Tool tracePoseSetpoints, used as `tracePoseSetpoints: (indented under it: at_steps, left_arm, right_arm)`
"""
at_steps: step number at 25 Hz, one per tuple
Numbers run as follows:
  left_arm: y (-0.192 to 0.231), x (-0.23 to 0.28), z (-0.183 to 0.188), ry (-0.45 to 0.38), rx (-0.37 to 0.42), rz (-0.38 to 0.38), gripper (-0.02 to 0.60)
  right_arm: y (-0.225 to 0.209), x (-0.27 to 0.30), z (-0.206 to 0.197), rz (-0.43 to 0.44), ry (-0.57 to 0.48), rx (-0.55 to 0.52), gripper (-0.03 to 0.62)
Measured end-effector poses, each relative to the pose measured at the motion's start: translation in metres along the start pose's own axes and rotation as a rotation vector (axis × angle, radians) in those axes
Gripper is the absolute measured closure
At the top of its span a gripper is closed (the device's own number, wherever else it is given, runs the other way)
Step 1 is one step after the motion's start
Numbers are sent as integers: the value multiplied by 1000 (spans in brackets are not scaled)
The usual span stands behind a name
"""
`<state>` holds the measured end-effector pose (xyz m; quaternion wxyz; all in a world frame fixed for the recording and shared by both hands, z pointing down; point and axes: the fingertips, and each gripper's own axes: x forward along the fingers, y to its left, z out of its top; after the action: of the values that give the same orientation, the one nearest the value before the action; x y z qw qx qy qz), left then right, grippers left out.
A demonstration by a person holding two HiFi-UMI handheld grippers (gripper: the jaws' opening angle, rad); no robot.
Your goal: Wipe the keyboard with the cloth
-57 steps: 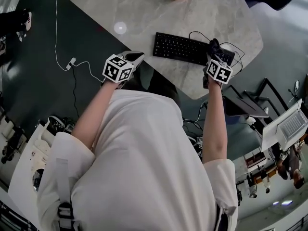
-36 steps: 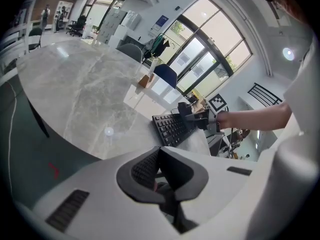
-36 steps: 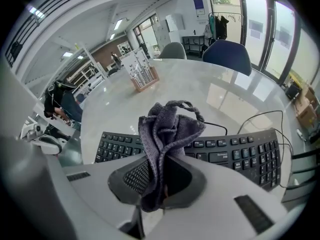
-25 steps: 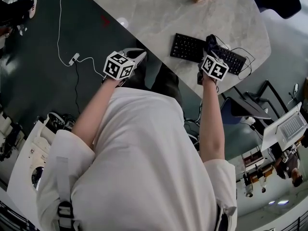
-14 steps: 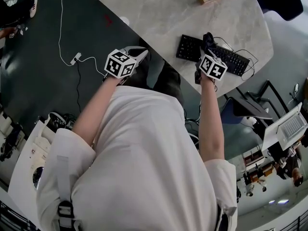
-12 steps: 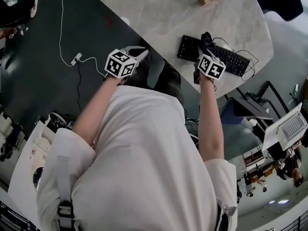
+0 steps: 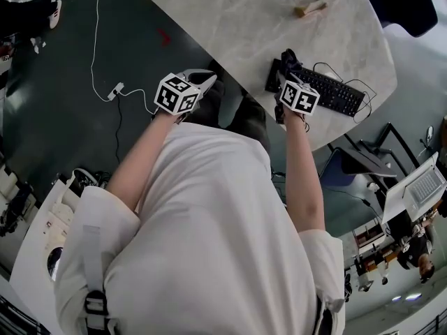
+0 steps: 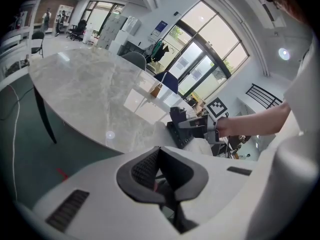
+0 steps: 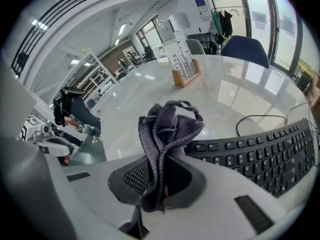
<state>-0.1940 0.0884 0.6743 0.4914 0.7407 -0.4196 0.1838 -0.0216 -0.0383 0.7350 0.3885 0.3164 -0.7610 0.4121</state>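
Observation:
A black keyboard [image 7: 328, 91] lies near the front edge of the marble table [image 7: 230, 19]. My right gripper [image 7: 286, 72] is shut on a bunched dark grey cloth [image 7: 287, 57] and holds it over the keyboard's left end. In the right gripper view the cloth [image 9: 163, 129] stands up from between the jaws of the right gripper [image 9: 160, 186], with the keyboard [image 9: 255, 156] just to the right. My left gripper [image 7: 207, 79] hangs off the table's edge over the dark floor. In its own view the left gripper [image 8: 160, 176] is shut on nothing, and the keyboard [image 8: 178, 134] shows far off.
A small wooden card stand [image 7: 310, 8] [image 9: 185, 66] sits further back on the table. The keyboard's black cable [image 7: 347, 75] loops at its right. A white cable [image 7: 105, 82] runs across the floor on the left. An open laptop [image 7: 418, 185] stands at lower right.
My right gripper has moved the cloth from the keyboard's right end leftward to its left end. The left gripper has stayed put off the table's edge.

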Motion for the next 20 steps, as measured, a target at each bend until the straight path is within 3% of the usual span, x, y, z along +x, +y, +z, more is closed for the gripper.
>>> tracePoseSetpoints:
  at_steps: [8,12,20]
  left_arm:
    - [12,-16,14,-26,31,6,575]
    - [15,-23,21,-38,46,7,575]
    - [14,-34,36,-74,78,-10,575]
  right_arm:
    - [24,9,2,79,6,53,534]
    - [39,8,5,174,-25,157,534]
    - [60,-9,10,220,-71,131,534]
